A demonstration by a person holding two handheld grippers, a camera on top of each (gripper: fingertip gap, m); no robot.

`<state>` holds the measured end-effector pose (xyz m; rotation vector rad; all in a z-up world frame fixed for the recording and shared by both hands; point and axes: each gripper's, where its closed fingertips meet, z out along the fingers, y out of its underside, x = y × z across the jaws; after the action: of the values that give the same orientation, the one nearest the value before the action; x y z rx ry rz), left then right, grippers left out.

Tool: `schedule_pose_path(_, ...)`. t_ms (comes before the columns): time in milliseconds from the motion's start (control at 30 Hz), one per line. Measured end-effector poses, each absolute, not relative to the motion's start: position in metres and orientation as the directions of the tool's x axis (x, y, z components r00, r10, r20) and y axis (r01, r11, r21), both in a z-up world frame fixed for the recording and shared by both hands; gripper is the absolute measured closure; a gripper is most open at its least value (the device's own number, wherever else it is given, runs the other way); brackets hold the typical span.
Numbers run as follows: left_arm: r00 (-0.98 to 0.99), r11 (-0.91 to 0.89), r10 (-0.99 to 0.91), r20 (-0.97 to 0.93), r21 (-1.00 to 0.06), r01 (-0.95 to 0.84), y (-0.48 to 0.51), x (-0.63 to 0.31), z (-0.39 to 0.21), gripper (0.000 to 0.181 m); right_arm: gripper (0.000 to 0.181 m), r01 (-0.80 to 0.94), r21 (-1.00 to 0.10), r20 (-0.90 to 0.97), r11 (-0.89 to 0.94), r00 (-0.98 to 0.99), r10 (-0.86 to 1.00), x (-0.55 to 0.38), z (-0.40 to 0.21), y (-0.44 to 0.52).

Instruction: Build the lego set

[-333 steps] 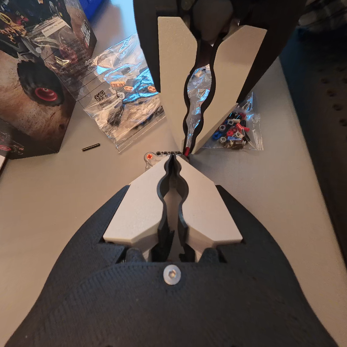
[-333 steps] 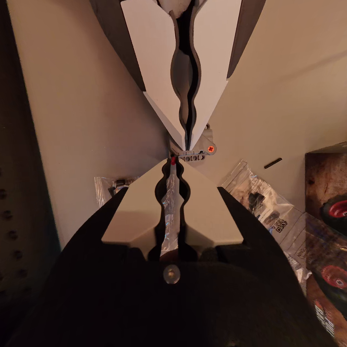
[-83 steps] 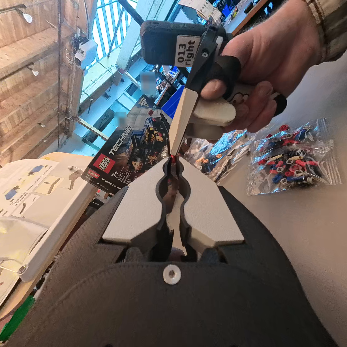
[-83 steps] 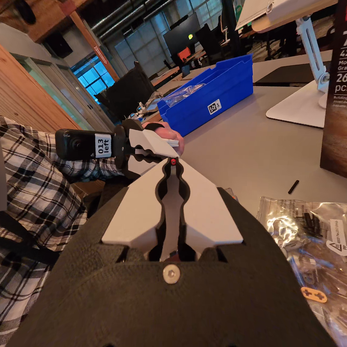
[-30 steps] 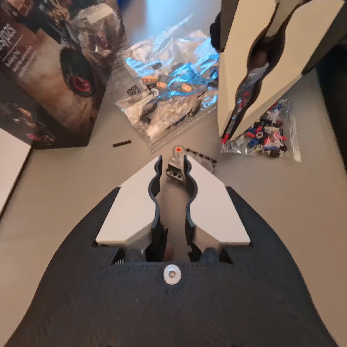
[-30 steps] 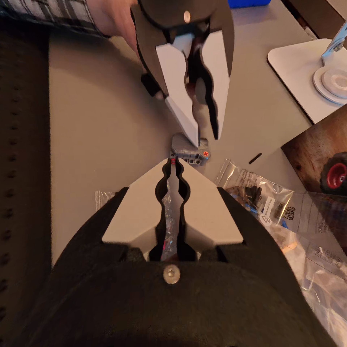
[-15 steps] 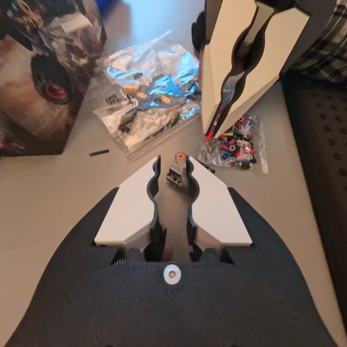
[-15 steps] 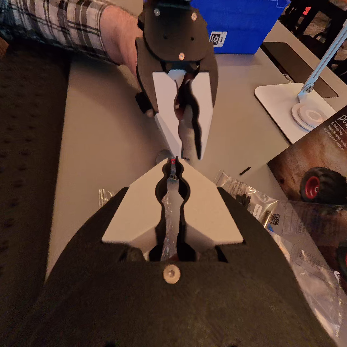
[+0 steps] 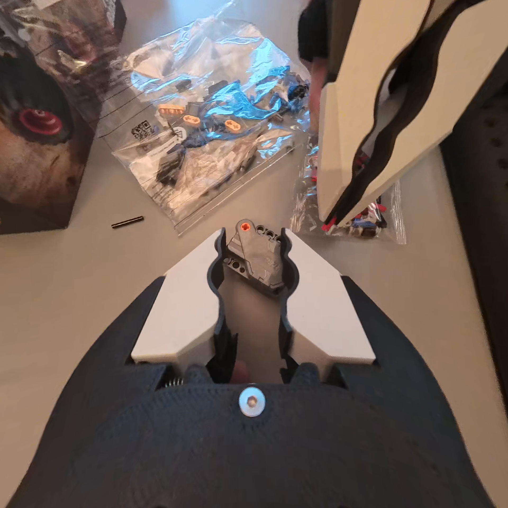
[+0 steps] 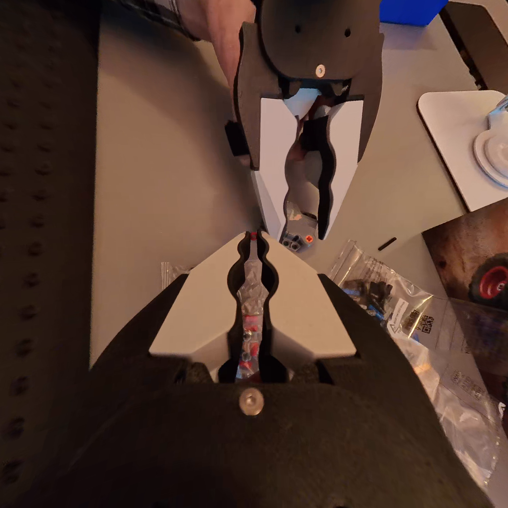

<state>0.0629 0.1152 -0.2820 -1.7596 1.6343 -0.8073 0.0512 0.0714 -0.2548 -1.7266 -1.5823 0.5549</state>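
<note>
A grey Lego motor block (image 9: 257, 259) with an orange axle hole lies on the table between the fingers of my left gripper (image 9: 252, 232). The left gripper is open, one finger on each side of the block. The block also shows at that gripper's tips in the right wrist view (image 10: 298, 237). My right gripper (image 10: 253, 233) is shut on a small red pin (image 10: 253, 235). It hovers just right of the block, tips pointing down over the small parts bag, as the left wrist view (image 9: 334, 217) shows.
A large clear bag of parts (image 9: 209, 123) and a small bag of pins (image 9: 305, 192) lie beyond the block. The set's box (image 9: 35, 137) stands at the left. A black axle (image 9: 127, 221) lies loose. A dark perforated mat (image 9: 481, 192) borders the table.
My left gripper has moved forward and opened wider, so the grey block now sits deep between its fingers. The right gripper, still holding the red pin, has shifted right.
</note>
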Motion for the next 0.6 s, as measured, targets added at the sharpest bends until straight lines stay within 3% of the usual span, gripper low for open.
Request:
schedule_pose_path(100, 0.097, -0.138, -0.990, 0.101, -0.807, -0.574, 0.122, 0.063, -0.269, 0.151, 0.179, 0.690, -0.724, 0.168, 0.013, 0.159, 0.973, 0.049, -0.258, 0.075)
schedule_pose_path(333, 0.097, -0.128, -0.992, 0.086, -0.777, -0.616, 0.121, 0.063, -0.283, 0.164, 0.178, 0.748, -0.663, 0.194, 0.020, 0.145, 0.970, 0.045, -0.271, 0.081)
schedule_pose_path(600, 0.116, -0.152, -0.988, 0.102, -0.775, -0.614, 0.121, 0.064, -0.284, 0.165, 0.179, 0.781, -0.624, 0.202, 0.032, 0.121, 0.972, 0.039, -0.275, 0.082)
